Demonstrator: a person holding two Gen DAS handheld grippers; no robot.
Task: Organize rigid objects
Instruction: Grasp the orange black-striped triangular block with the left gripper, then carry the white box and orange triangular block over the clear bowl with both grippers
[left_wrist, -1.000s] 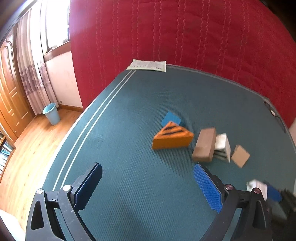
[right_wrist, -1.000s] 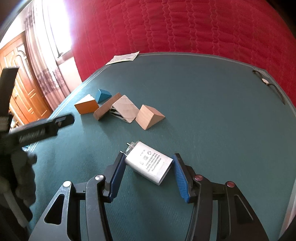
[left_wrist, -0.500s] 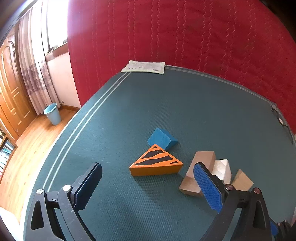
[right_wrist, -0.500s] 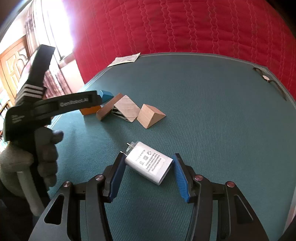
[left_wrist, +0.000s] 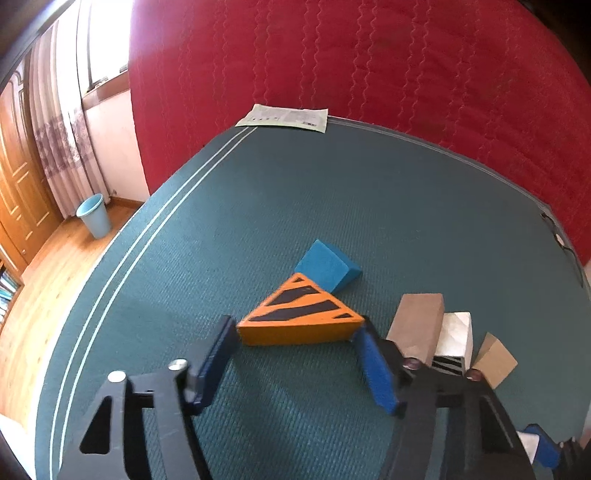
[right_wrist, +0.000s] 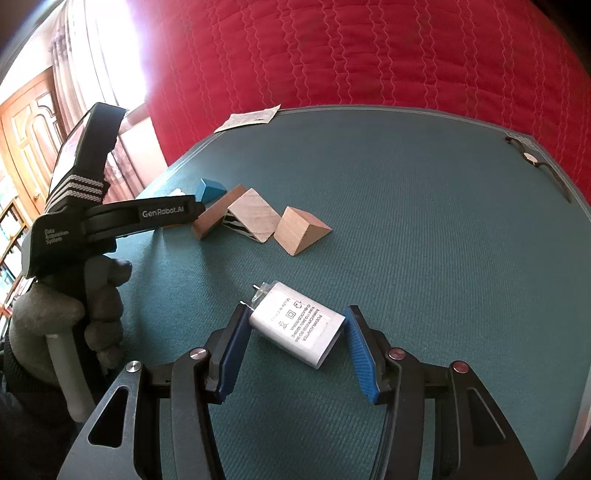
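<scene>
left wrist view: the left gripper (left_wrist: 297, 328) has its 2 fingers (left_wrist: 373, 369) spread around the orange wedge (left_wrist: 299, 321), each blue pad at or just beside an end of the block; i cannot tell whether they already press on it. the wedge lies flat on the green counter (left_wrist: 258, 221) at lower centre of the frame, its long axis running left to right, straight across the gap between the fingers, so closing would pinch it end to end. it is a triangular block, orange on the sides, with black stripes on the top face, the apex pointing away toward the blue wedge (left_wrist: 327, 266) just beyond it. to the right, low in the frame, a brown block (left_wrist: 417, 325), a pale striped block (left_wrist: 456, 339) and a tan wedge (left_wrist: 495, 360) sit close together.

right wrist view: the right gripper (right_wrist: 295, 332) has its fingers (right_wrist: 360, 350) parted on either side of a white power adapter (right_wrist: 299, 326) at lower centre of the frame. the left pad looks in contact with it, the right pad just beside its corner, so a firm pinch is not certain. the adapter lies flat and skewed, prongs toward the upper left. the left gripper (right_wrist: 192, 210) reaches in from the left edge and hides the orange wedge. by my judgement, the left hand is the nearer one for that wedge, and the squeeze comes next.
</scene>
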